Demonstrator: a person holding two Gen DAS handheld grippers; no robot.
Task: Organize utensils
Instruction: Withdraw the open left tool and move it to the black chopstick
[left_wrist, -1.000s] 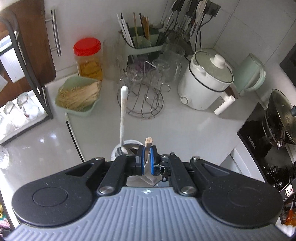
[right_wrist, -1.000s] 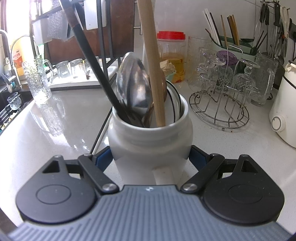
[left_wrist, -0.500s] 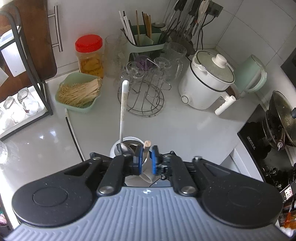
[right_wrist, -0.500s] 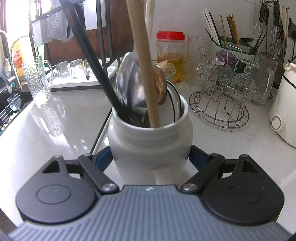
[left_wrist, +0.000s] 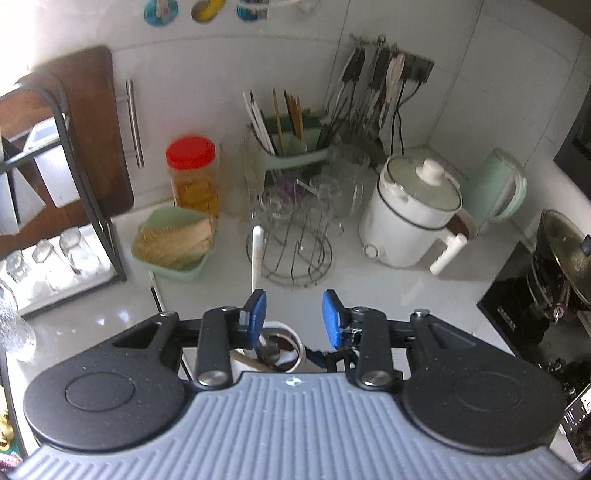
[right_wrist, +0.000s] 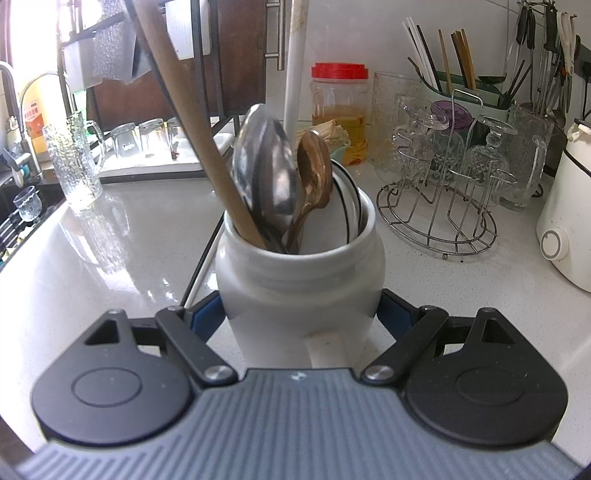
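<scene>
Right wrist view: right claw (right_wrist: 299, 314) clamped on white utensil jar (right_wrist: 299, 280), blue pads pressed to both sides of its belly, jar upright on white table (right_wrist: 110, 258). Inside jar: wooden handle (right_wrist: 199, 147) leaning to 11 o'clock, big steel ladle (right_wrist: 266, 166) bowl-up at centre, brown wooden spoon (right_wrist: 314, 173) just at its 3 o'clock, white handle (right_wrist: 295, 74) rising to 12 o'clock, white spoons w/ dark rims behind. Wire glass rack (right_wrist: 439, 199) at jar's 2 o'clock, red-lid jar (right_wrist: 340, 107) at 1 o'clock, well apart. Left wrist view: left claw (left_wrist: 293, 317) above the jar (left_wrist: 284, 347), jaws apart, have just been opening, nothing between the pads; jar mouth sits at 6 o'clock below them w/ utensil ends inside. White handle (left_wrist: 256, 258) pokes up next to left pad. Green tray of sticks (left_wrist: 173, 243) at 10 o'clock, white cooker (left_wrist: 410, 214) at 2 o'clock.
</scene>
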